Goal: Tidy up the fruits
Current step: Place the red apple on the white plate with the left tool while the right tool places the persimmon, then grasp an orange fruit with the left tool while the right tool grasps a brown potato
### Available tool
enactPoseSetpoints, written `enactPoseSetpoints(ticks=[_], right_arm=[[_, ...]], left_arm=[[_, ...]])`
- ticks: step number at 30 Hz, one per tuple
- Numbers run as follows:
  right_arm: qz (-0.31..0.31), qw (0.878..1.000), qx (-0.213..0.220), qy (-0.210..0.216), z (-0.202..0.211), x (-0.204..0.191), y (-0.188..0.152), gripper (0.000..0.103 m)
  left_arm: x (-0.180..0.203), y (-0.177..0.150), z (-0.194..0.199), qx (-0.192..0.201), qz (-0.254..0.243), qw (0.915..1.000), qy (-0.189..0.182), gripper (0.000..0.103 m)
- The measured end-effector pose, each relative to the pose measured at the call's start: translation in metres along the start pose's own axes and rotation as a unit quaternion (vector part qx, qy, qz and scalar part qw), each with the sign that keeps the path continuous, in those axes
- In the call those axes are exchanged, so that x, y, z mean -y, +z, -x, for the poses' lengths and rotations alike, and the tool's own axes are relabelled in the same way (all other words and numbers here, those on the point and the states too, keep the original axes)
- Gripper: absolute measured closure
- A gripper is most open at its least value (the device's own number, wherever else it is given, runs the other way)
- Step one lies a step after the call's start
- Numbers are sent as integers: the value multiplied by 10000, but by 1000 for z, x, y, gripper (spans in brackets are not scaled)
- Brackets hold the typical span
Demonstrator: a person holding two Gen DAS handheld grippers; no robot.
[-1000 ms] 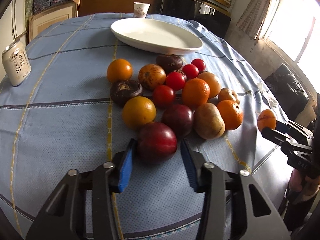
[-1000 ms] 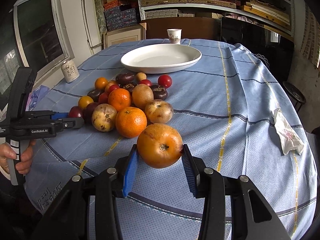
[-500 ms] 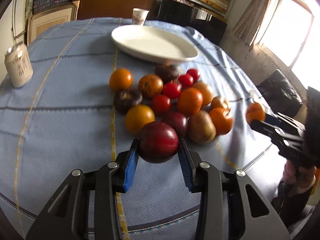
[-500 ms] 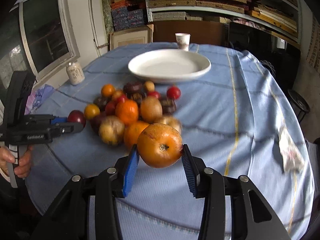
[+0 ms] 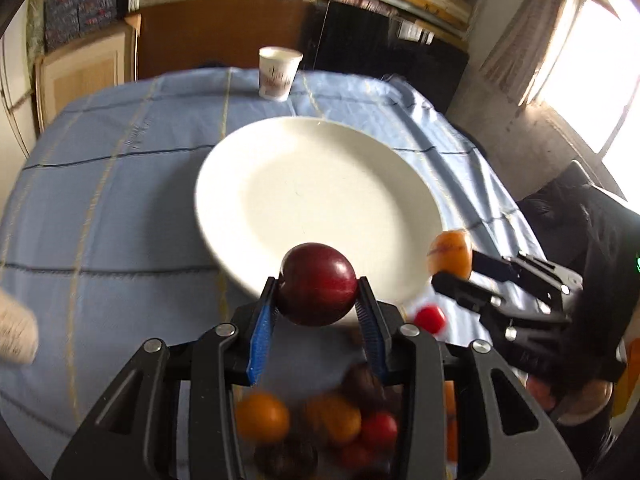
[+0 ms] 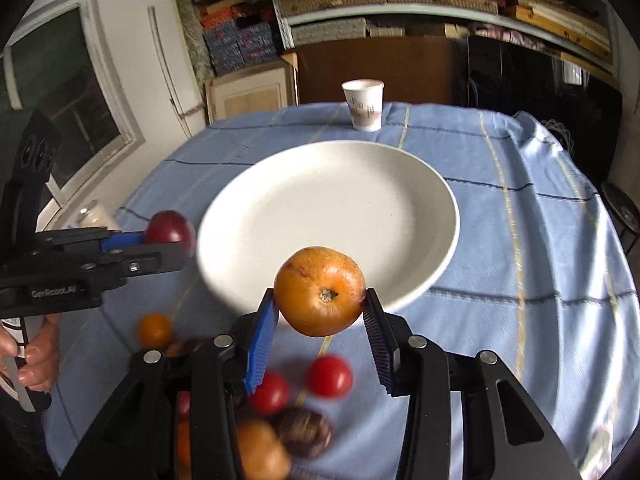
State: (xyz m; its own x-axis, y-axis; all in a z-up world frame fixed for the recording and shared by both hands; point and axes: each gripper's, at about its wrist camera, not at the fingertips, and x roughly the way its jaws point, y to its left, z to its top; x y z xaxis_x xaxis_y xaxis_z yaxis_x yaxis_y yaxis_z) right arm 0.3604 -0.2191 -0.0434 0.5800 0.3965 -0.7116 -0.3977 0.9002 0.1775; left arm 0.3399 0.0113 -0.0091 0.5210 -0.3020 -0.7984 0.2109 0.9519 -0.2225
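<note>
My left gripper (image 5: 317, 312) is shut on a dark red plum (image 5: 318, 290) and holds it in the air at the near rim of the white plate (image 5: 256, 168). My right gripper (image 6: 320, 320) is shut on an orange fruit (image 6: 320, 291), also at the plate's near rim (image 6: 440, 248). Each gripper shows in the other's view: the right one (image 5: 454, 270) with its orange fruit (image 5: 450, 254), the left one (image 6: 168, 246) with the plum (image 6: 170, 232). The plate holds nothing. The remaining fruit (image 5: 336, 420) lie blurred below the grippers (image 6: 296, 392).
A paper cup (image 5: 279, 74) stands behind the plate, also in the right wrist view (image 6: 363, 105). A can (image 6: 94, 214) sits at the left of the blue tablecloth (image 6: 520, 220). Shelves and cabinets lie beyond the table's far edge.
The left gripper shut on the plum and lifted it. Both grippers moved forward over the fruit pile to the plate's near rim, carrying their fruit.
</note>
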Motion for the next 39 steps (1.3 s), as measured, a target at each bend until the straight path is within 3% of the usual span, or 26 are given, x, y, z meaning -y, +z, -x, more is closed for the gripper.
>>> enactPoseSetpoints(ticks=[8,9,10,12,17,20,24,30,34,39], right_arm=[[-110,9997,-229,24,-40,10,17,57],[-132,9996,-241,4,-43,11,18,56],[-154,9995,-276,15,-45,10,19,47],[-238,9995,-177,58,-37,10,18,46],[-266,9993,194,198,2,3,12,37],[-236,9984,461,211,26,-3,-1,29],[-177,9976,601,291,42,-7,-28,25],[-54,9990,194,409,40,-11,-54,23],[-161,9981,174,564,44,-8,-64,23],[-174,9987,104,474,49,-7,-75,23]], left_arm=[[-3,25,-65,-480,26,9987,175,63],[-1,24,-67,-492,-22,9984,269,51],[1,24,-66,-448,-61,9982,402,40],[1,21,-52,-213,-64,9975,677,25],[0,7,0,295,-21,9984,475,8],[0,-18,31,639,31,9969,461,4],[0,-66,50,1073,60,9919,685,4],[-8,-108,52,935,67,9881,1223,4],[-19,-118,66,1100,359,9864,1171,4],[-29,-125,59,870,615,9875,1161,4]])
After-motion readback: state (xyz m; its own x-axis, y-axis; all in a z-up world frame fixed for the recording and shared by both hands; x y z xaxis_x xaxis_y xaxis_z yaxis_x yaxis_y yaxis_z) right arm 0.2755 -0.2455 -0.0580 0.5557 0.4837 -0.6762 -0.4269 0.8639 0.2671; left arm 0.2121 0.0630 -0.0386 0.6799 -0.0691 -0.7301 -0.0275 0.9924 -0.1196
